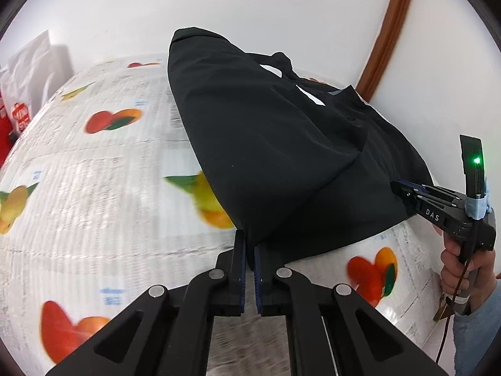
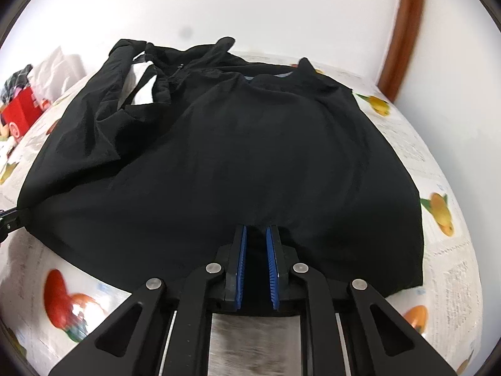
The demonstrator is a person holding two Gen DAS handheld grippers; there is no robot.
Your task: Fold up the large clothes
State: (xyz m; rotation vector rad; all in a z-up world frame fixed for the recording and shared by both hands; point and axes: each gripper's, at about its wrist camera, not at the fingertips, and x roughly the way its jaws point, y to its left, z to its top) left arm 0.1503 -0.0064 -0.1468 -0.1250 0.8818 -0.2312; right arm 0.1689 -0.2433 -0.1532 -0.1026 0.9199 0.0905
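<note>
- Both my grippers are on the near hem of the black garment [image 2: 219, 163], which lies spread across the fruit-print tablecloth [image 1: 94, 169] with its collar end toward the white wall [image 1: 250, 6].
- Left gripper [image 1: 249, 250]: jaws pinched right down on the hem corner, a thin fold of cloth between the blue pads.
- Right gripper [image 2: 256, 244]: jaws narrowly apart with black fabric bunched between them; I read that as a grip on the hem further along.
- My call on the step: hem secured at two points, ready for the first fold, bottom edge up toward the collar.
- Next move needs both hands lifting together, level and evenly spaced so the hem stays taut, then carrying it over the body of the garment without dragging the lower layer.
- Risk as I judge it: the thin left pinch could slip if I pull sideways.
- Left wrist view gives me the other tool from outside, a person's hand [image 1: 466, 269] round its handle and a green light lit on it.
- Right wrist view gives me the whole spread: the sleeve [image 2: 103, 106] folded in on the left, the neckline, and a red box [image 2: 22, 116] at the table's far left.
</note>
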